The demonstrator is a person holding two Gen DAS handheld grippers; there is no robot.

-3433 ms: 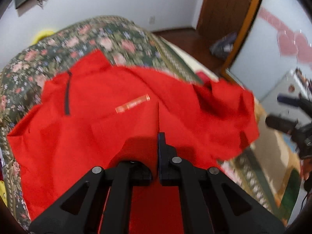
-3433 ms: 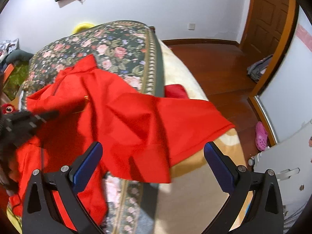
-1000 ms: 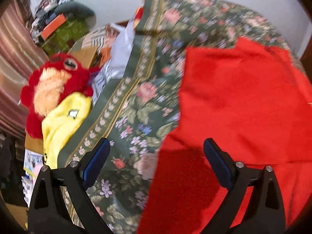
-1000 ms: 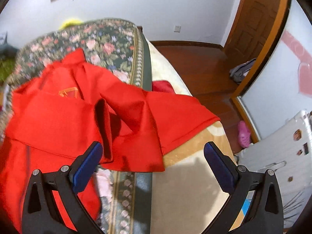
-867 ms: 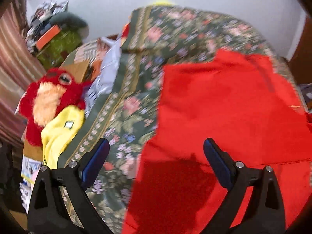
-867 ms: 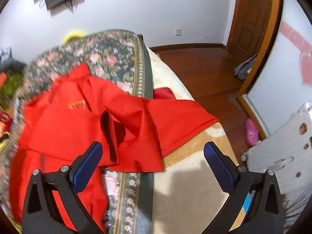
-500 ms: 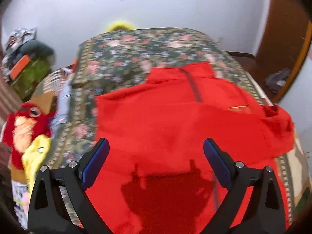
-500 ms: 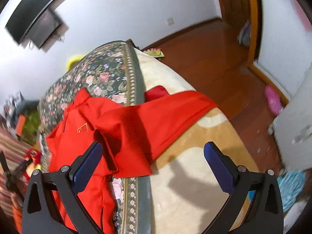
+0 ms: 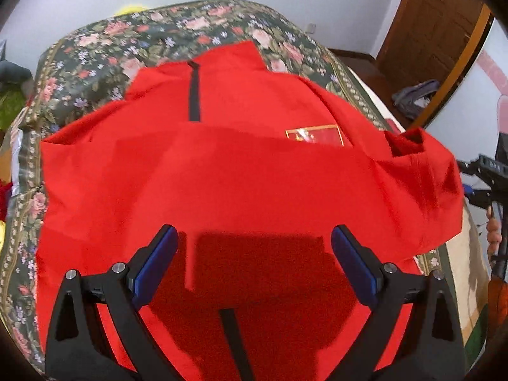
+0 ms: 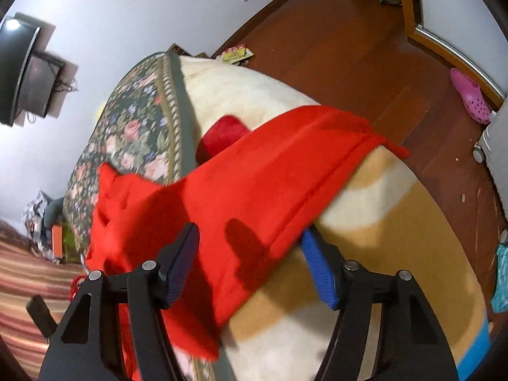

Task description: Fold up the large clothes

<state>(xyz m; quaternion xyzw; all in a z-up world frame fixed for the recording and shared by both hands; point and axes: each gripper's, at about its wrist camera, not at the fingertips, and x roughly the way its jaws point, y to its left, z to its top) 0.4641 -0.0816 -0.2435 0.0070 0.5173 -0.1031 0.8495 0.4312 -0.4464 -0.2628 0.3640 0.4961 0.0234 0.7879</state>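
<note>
Closing in from the side, your right tool (image 10: 250, 262) has the loose sleeve of the red garment (image 10: 254, 190) running between its fingers: the jaws have just been narrowing, they now stand about half apart, and the cloth passes through the gap, though neither pad looks pressed onto it yet. Nearest to this tool is the sleeve's lower edge, draped over the cream and tan blanket (image 10: 397, 222); its long axis runs away from the tool, up and to the right, ending at the hemmed cuff (image 10: 365, 139) well ahead (that cuff hangs toward the wooden floor (image 10: 349, 47) side of the bed).

Your left tool (image 9: 252, 260) is wide open and empty, poised above the red garment's (image 9: 222, 174) body. Just ahead of its fingertips lies flat red cloth; further on, the dark zip placket (image 9: 193, 95) and the collar point away from the tool, toward the far floral bedspread (image 9: 95, 47). The yellow-edged badge (image 9: 314, 133) sits ahead and to the right, and beyond it the bunched sleeve, where the right tool (image 9: 485, 174) shows at the frame's edge.

So the sleeve lies to the left tool's right, and your right hand is plainly the nearer one. In my judgement the coming move is to pinch that sleeve and carry it across its own length, back over the body.
</note>
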